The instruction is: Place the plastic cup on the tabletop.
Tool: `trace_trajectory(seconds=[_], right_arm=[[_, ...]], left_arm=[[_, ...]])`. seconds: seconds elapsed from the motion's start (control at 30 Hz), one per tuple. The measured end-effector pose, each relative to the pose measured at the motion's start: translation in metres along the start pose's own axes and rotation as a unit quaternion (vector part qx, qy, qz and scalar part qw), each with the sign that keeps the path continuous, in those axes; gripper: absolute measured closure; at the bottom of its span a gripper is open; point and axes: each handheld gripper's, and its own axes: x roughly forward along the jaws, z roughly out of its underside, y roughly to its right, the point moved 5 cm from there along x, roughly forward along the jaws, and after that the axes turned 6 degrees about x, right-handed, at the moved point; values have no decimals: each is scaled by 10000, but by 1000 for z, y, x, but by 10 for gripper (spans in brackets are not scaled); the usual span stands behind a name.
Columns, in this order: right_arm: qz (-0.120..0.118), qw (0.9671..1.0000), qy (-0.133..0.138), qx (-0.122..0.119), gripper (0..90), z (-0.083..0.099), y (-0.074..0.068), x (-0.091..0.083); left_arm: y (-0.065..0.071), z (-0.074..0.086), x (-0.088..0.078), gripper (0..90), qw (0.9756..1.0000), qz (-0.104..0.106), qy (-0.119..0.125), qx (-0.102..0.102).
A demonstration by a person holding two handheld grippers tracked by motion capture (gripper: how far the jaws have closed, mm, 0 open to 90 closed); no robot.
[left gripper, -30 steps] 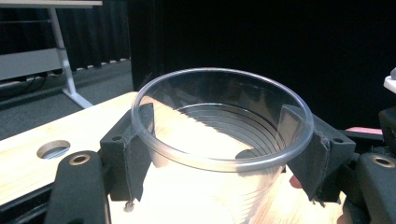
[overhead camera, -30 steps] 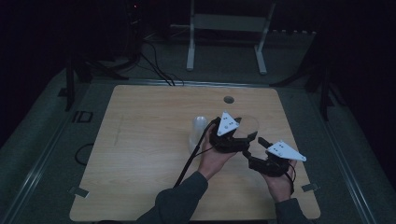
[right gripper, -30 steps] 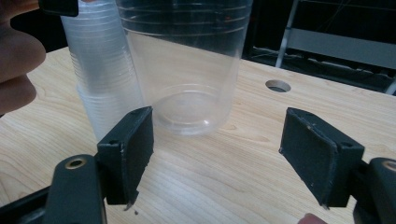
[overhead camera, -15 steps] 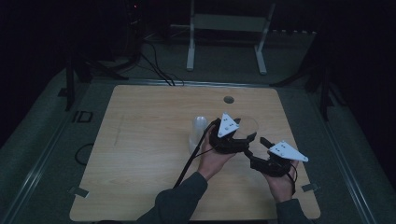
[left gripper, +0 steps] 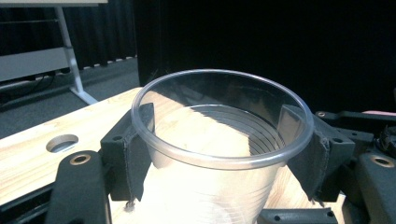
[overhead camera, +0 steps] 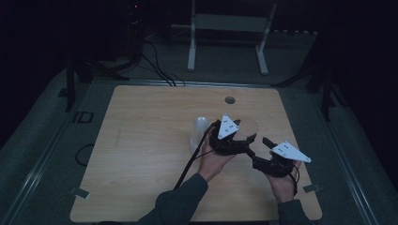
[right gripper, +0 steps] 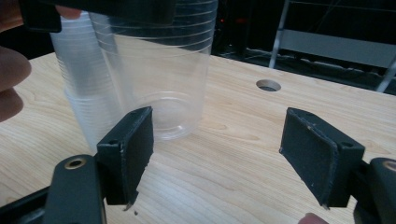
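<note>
A clear plastic cup (left gripper: 219,154) stands upright between the two jaws of my left gripper (left gripper: 219,140), whose pads press on its sides just under the rim. In the high view this cup (overhead camera: 247,125) is right of the table's middle, with the left gripper (overhead camera: 234,137) shut on it. A stack of clear cups (overhead camera: 199,133) stands just left of it. My right gripper (right gripper: 219,154) is open and holds nothing, its jaws low over the wood in front of the held cup (right gripper: 163,79) and the stack (right gripper: 84,93). In the high view the right gripper (overhead camera: 266,143) sits right of the cup.
The wooden table (overhead camera: 141,154) has a round hole (overhead camera: 229,100) near its far edge, beyond the cup. A white stand (overhead camera: 225,33) and cables lie on the dark floor past the table. Bare wood spreads over the left half.
</note>
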Motion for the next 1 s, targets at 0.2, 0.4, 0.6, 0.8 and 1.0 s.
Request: trace_trajectory(seconds=[0.2, 0.4, 0.6, 0.8, 1.0], right_arm=[[7, 10000, 37, 21, 255, 0, 1, 0], [6, 10000, 19, 29, 255, 1, 1, 1], [15, 10000, 17, 33, 255, 2, 2, 1], [41, 10000, 31, 59, 255, 3, 4, -1], [61, 9999, 51, 68, 255, 2, 5, -2]], left_arm=[[0, 2, -1, 292, 10000, -14, -11, 21], [-1, 4, -3, 293, 10000, -48, 10, 47], [-2, 8, -4, 293, 10000, -75, -15, 63], [-2, 12, -4, 293, 10000, -79, -45, 39], [-3, 15, -4, 293, 9999, -90, -47, 9]])
